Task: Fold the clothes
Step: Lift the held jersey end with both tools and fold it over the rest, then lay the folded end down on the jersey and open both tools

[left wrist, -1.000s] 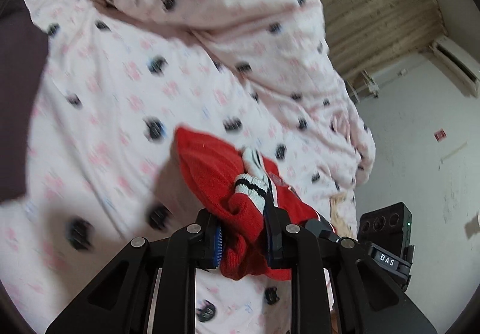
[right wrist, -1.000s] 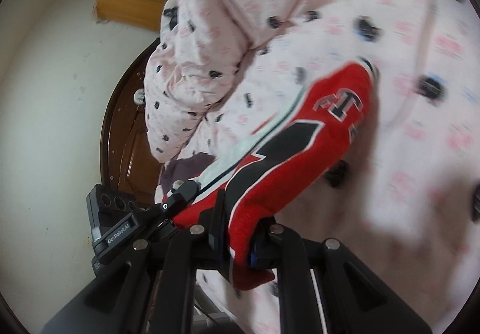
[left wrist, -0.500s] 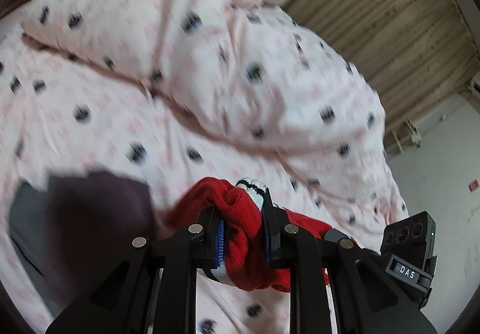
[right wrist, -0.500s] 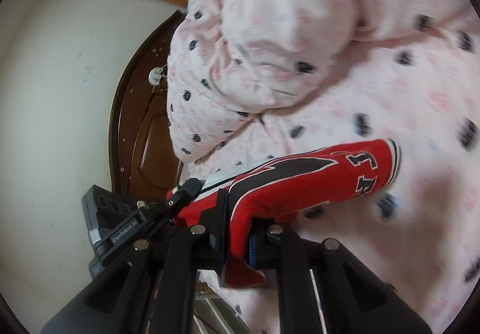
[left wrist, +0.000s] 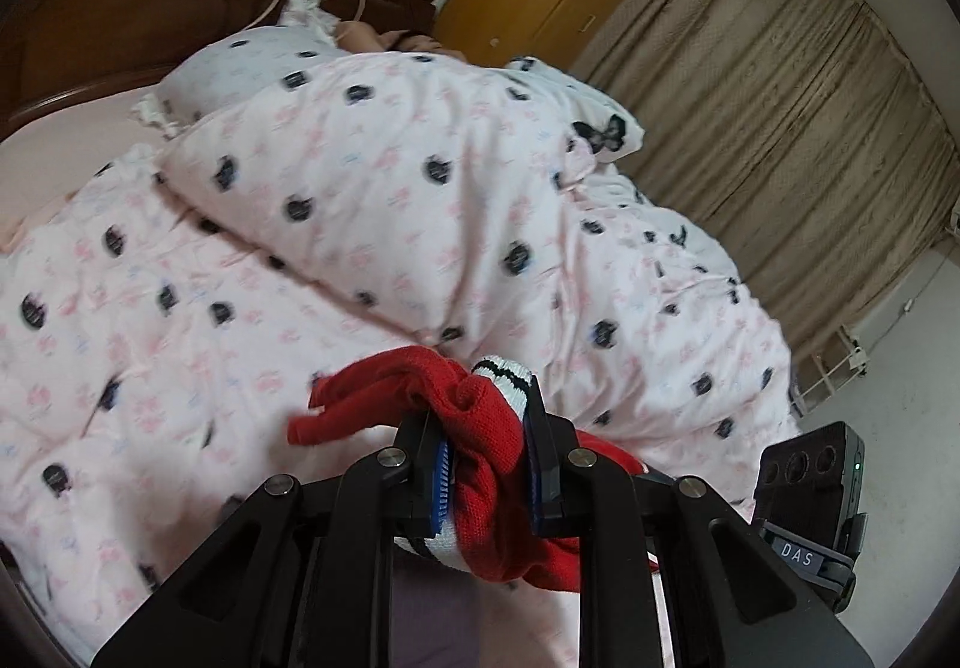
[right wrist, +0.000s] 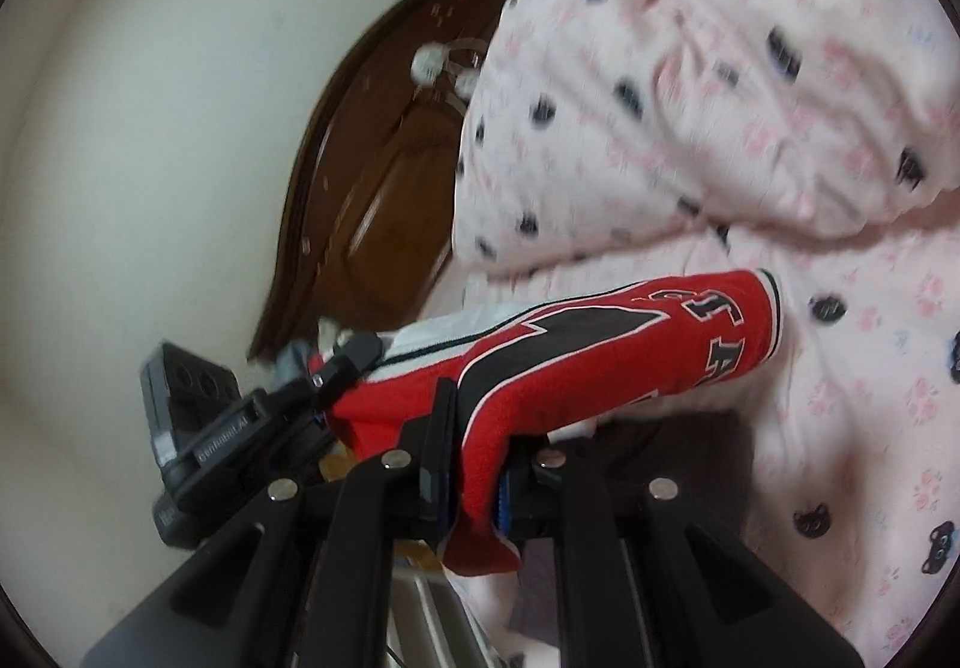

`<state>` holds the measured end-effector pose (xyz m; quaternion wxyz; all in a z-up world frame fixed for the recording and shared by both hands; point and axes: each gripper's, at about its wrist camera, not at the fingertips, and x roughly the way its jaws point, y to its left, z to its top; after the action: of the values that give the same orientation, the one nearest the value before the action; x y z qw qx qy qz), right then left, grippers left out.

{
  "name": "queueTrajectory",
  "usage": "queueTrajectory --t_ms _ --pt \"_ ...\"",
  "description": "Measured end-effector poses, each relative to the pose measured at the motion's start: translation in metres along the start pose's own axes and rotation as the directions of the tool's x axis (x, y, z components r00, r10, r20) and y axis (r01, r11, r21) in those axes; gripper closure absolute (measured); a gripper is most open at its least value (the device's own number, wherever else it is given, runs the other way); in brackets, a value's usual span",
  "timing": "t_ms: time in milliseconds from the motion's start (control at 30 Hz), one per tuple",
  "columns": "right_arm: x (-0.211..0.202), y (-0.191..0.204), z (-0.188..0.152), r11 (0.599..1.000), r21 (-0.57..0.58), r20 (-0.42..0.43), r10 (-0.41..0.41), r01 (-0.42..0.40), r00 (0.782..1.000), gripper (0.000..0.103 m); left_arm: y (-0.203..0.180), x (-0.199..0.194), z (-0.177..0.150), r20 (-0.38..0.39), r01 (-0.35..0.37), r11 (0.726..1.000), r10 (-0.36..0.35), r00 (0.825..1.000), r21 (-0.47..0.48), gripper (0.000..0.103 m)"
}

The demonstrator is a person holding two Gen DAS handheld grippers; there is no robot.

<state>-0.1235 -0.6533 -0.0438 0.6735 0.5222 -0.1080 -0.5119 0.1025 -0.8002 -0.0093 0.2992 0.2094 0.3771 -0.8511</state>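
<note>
"DAS" is being shown on a label on the black module (left wrist: 807,494) at the near right; the garment (right wrist: 606,362) lettering is only partly readable.

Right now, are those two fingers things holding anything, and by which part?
Both grip one red garment: left gripper on bunched fabric by a striped cuff, right gripper on a red fold.

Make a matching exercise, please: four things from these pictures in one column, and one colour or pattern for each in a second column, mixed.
Things:
1. garment
2. duvet
3. headboard
4. curtain

Colours:
A. dark brown wood
B. beige
C. red with black and white
D. pale pink with dark spots

Pairs: 1-C, 2-D, 3-A, 4-B
</note>
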Motion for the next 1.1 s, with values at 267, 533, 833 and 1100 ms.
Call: queueTrajectory --t_ms 267,533,833,1100 --pt "0.016 -0.032 -0.084 1.000 -0.013 -0.153 -0.026 0.024 0.988 0.092 0.034 -0.022 -0.092 -0.027 -0.062 0.998 0.062 0.998 -0.010 0.087" --pt "0.022 -0.062 -0.132 0.992 -0.013 -0.229 -0.127 0.127 0.965 0.092 0.048 -0.019 -0.154 -0.069 -0.100 0.995 0.098 0.993 -0.023 0.087" --pt "0.026 -0.084 -0.152 0.972 -0.039 -0.280 -0.233 0.231 0.932 0.092 0.061 -0.007 -0.198 -0.113 -0.126 0.991 0.120 0.986 -0.043 0.086" --pt "0.023 -0.083 -0.159 0.963 -0.088 -0.292 -0.269 0.254 0.918 0.089 0.064 -0.013 -0.209 -0.099 -0.123 0.991 0.118 0.988 -0.049 0.082"
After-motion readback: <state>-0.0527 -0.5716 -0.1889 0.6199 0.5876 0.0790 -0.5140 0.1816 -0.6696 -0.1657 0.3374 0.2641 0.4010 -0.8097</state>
